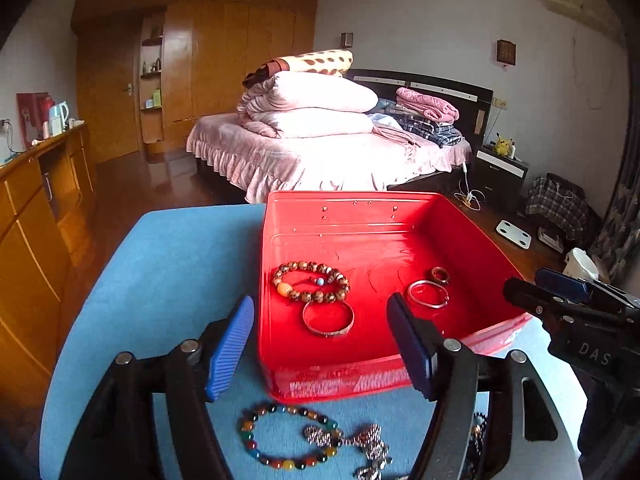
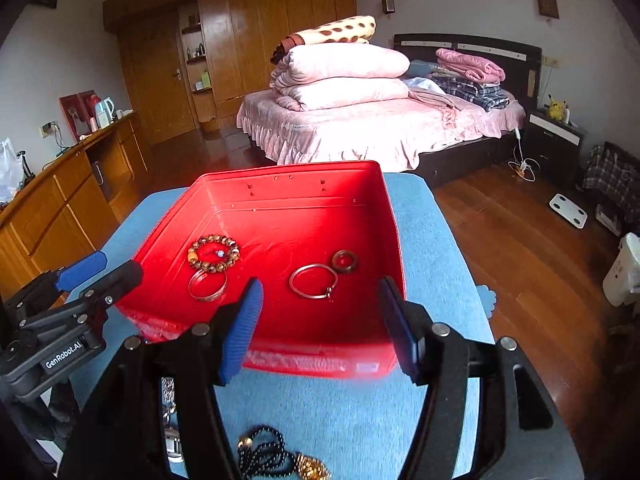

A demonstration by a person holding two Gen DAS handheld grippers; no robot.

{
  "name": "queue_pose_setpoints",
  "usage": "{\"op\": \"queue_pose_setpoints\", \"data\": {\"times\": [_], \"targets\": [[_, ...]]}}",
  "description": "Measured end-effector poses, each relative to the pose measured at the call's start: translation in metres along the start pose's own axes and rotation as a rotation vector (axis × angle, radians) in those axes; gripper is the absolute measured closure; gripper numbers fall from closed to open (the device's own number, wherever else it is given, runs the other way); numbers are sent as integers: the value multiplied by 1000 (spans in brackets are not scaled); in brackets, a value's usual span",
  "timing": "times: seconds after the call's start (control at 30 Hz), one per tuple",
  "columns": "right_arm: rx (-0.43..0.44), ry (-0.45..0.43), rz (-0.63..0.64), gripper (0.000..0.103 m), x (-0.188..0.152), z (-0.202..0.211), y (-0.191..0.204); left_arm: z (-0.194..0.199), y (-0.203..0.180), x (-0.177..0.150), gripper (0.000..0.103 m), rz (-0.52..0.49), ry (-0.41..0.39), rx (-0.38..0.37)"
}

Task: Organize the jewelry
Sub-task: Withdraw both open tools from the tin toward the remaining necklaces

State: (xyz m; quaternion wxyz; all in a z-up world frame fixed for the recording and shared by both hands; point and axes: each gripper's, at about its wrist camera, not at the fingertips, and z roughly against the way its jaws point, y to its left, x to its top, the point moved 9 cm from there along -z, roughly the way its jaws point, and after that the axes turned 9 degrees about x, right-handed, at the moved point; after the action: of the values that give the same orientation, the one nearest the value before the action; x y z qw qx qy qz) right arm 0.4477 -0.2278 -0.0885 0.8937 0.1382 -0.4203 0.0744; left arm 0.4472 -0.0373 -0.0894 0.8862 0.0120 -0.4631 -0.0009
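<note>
Both grippers' blue fingers stand apart before red tray.

Left gripper open, empty, above red tray front edge. Tray holds beaded bracelet, two bangles and a ring. Blue mat beneath.

Pink bed piled with quilts, wooden wardrobe, perhaps a kettle.
</note>
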Motion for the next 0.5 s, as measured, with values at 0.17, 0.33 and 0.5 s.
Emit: {"op": "queue_pose_setpoints", "data": {"times": [0.17, 0.33, 0.5], "targets": [[7, 14, 7, 41, -30, 21, 9, 20, 3, -27, 30, -23, 32, 0], [29, 51, -4, 41, -59, 33, 16, 34, 6, -57, 29, -43, 87, -4], [39, 72, -7, 41, -80, 45, 25, 45, 13, -81, 29, -30, 140, -21]]}}
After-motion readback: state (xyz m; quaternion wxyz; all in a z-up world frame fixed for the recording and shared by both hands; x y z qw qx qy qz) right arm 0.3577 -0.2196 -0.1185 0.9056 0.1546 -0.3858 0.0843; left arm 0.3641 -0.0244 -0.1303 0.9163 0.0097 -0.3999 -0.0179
